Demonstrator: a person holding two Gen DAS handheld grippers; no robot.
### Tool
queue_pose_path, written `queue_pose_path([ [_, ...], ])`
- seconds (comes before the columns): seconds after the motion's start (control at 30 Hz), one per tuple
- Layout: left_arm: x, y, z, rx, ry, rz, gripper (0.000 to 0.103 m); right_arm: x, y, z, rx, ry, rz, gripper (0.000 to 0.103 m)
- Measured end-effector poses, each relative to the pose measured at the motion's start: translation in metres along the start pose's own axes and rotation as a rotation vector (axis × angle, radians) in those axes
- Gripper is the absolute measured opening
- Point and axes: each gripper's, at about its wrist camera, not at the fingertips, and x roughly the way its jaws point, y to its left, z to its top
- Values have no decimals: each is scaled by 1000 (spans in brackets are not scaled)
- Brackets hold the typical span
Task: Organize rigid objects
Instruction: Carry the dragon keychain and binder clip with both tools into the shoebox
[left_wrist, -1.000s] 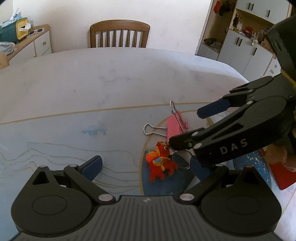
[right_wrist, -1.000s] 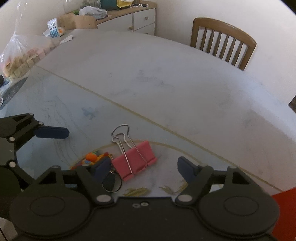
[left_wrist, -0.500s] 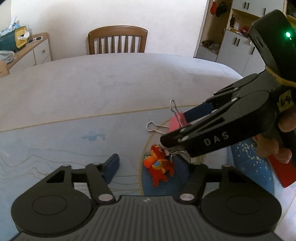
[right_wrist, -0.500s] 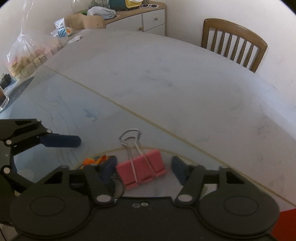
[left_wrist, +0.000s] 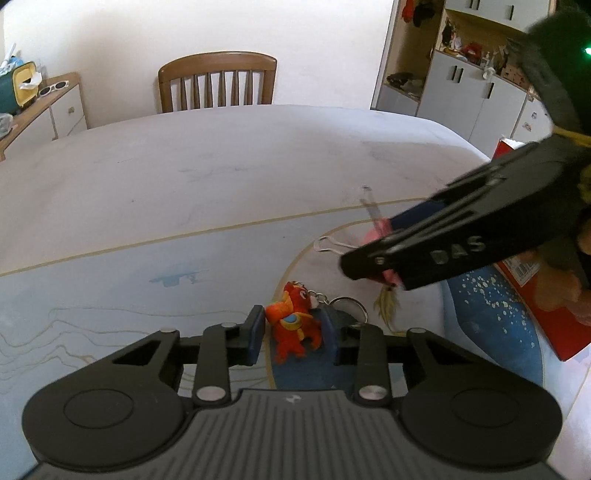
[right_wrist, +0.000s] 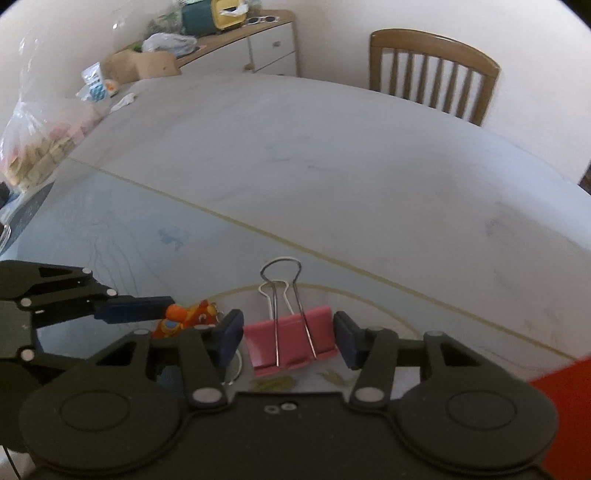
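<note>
A red-orange plush keychain (left_wrist: 293, 325) with a metal ring (left_wrist: 349, 310) lies on the blue-patterned table cover (left_wrist: 147, 206). My left gripper (left_wrist: 293, 332) is closing on it, and both pads touch the toy's sides. In the right wrist view a pink binder clip (right_wrist: 291, 343) lies flat with its wire handles pointing away. My right gripper (right_wrist: 290, 339) is closing on it, and its pads (right_wrist: 232, 334) meet the clip's two ends. The right gripper (left_wrist: 373, 243) crosses the left wrist view from the right and hides most of the clip. One left finger (right_wrist: 136, 308) reaches the toy (right_wrist: 184, 315).
A red box (left_wrist: 546, 325) lies at the table's right edge, close behind the right gripper. A wooden chair (left_wrist: 218, 81) stands at the far side. A plastic bag of goods (right_wrist: 33, 147) and packets sit at the far left. Cabinets (left_wrist: 476, 96) line the right wall.
Both pairs of jaws have narrowed from wide open. The left pads now flank and touch the plush keychain. The right gripper has squared up over the binder clip, with its pads at the clip's ends.
</note>
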Motion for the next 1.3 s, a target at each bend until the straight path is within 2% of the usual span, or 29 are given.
queue_pose_path([
  [0.27,-11,3,5,-36,4,-3,23,-37,5,-16,66,-9,-47,52],
  [0.47,-23,-5,9,-4,-7,6,14,-69,6,-26,99,-39,-64,52],
  [0.87,-51,-27,14,11,-48,-22,14,-135,-4,-51,157,-138,-87,52],
  [1.3,-104,-93,61,94,-163,-116,14,-198,-40,-80,188,-226,-163,52],
])
